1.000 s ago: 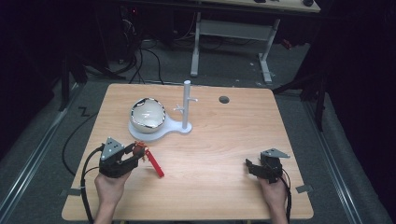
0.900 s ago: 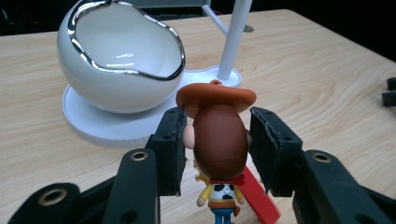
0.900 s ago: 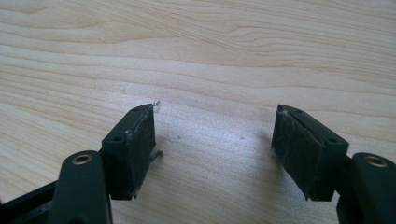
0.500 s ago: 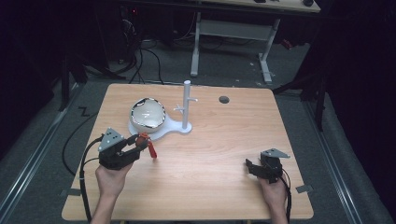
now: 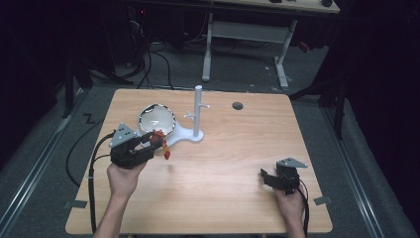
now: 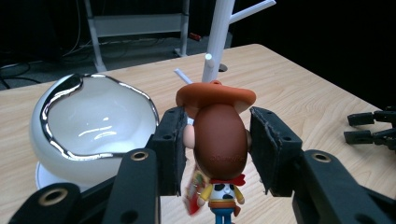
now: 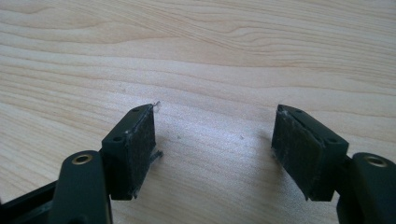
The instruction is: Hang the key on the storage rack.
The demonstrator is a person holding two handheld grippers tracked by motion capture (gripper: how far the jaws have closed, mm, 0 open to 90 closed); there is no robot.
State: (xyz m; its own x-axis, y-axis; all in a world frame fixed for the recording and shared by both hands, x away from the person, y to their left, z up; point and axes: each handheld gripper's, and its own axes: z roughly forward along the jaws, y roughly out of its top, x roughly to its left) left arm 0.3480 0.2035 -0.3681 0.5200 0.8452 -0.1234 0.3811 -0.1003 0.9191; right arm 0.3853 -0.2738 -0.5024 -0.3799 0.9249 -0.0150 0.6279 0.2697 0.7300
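Cowboy figurine (image 6: 219, 154), with a brown hat and a red neckerchief, is clamped by its head between the two black pads of the left tool (image 6: 215, 149), hanging upright with its back to that tool's camera and lifted clear of the wooden surface (image 5: 223, 198). From above, the left tool (image 5: 157, 141) is gripped in the person's left hand (image 5: 121, 178), with the figurine (image 5: 161, 143) at its tip. Just beyond the tool and slightly to its left sits a white bowl with a shiny silver rim (image 6: 91, 119), resting on a white base. Straight ahead past the figurine rises a white post with short side pegs (image 6: 215, 42), standing on the same base (image 5: 185, 135). Well away, across the surface, the right tool (image 5: 270, 178) lies low in the person's right hand (image 5: 289, 206); its jaws stand wide apart with nothing but bare wood between them (image 7: 215, 140).
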